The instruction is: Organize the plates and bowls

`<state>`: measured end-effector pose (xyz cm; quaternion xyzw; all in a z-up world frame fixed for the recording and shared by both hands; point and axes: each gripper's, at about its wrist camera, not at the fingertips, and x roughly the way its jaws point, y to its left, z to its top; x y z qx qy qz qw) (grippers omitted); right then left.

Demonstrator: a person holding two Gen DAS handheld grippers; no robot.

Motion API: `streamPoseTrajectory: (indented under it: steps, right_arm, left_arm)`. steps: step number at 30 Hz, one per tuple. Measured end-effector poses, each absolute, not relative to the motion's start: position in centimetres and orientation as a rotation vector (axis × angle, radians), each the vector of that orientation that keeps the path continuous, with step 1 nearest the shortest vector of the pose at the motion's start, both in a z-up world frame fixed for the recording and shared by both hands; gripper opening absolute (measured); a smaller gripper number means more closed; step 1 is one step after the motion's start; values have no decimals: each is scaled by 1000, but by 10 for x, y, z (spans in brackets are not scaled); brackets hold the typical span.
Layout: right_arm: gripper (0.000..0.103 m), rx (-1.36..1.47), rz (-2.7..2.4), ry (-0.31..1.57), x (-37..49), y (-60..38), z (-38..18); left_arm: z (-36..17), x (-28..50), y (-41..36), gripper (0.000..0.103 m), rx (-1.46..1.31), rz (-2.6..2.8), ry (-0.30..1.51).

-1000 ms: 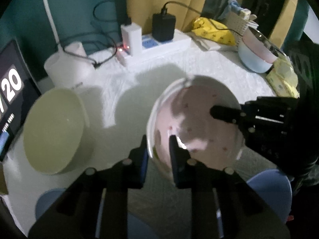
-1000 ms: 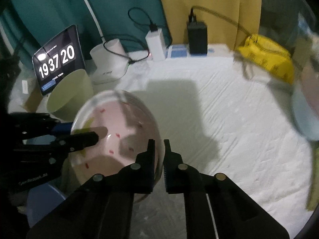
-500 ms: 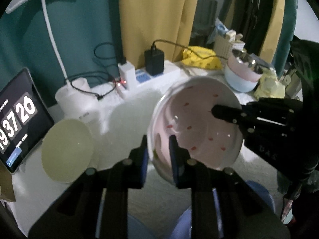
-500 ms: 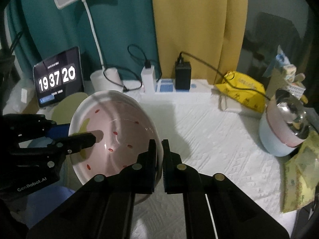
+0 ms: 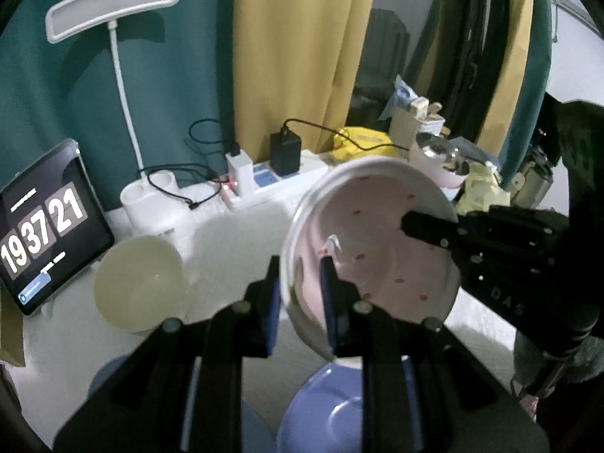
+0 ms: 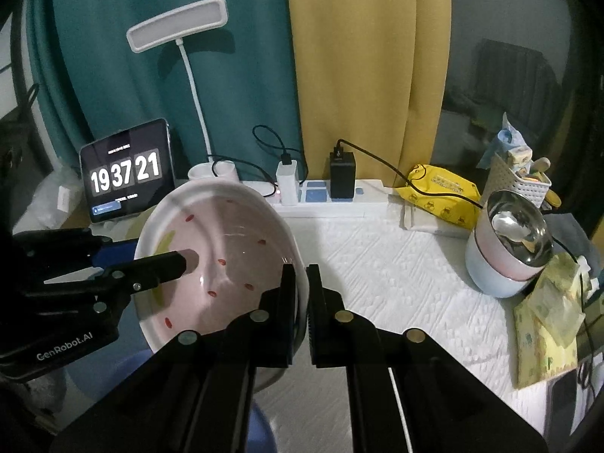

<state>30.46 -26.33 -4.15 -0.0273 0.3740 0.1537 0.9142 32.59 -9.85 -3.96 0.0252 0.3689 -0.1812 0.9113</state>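
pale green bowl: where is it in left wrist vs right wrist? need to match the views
Left wrist: pale green bowl at lower left on the white cloth, just right of the clock tablet.
Right wrist: not clearly in view; the pink speckled bowl covers that area.
Shared landmark: the clock tablet, left side in both.

Domestic room: teal and yellow curtains (image 6: 287,56) behind a white-clothed table (image 6: 396,283) bearing a white desk lamp (image 6: 177,24), tablet clock (image 6: 126,171) and power strip (image 6: 332,198).
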Motion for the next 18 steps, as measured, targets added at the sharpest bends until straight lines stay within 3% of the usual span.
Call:
streamPoseTrajectory:
  steps: [18]
  right_arm:
    - [6, -22, 333, 767, 250, -252, -28]
  left_arm:
    - [-23, 264, -79, 20, 13, -364, 698]
